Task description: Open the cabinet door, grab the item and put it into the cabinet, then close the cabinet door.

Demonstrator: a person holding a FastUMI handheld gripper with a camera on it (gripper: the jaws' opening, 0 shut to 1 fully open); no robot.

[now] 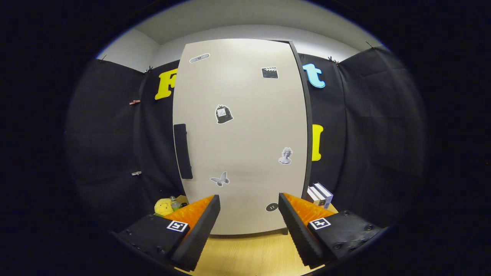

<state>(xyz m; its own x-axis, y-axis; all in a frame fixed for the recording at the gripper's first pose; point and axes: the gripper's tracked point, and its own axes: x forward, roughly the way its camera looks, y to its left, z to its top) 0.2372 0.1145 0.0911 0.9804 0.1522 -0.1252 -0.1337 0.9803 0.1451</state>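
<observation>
A tall beige cabinet (239, 138) stands straight ahead on a wooden table (249, 253). Its door is shut and carries several small stickers. A black vertical handle (183, 151) sits on the door's left side. My gripper (249, 226) is open, with nothing between its orange and black fingers (199, 226), and it is short of the door, aimed at its lower part. A yellow plush item (163, 207) lies on the table to the left of the cabinet, just beyond the left finger, with a small green thing (175, 205) beside it.
Some white boxes (320, 194) stand on the table at the cabinet's right side, beyond the right finger. Black cloth walls close in the booth to left, right and behind.
</observation>
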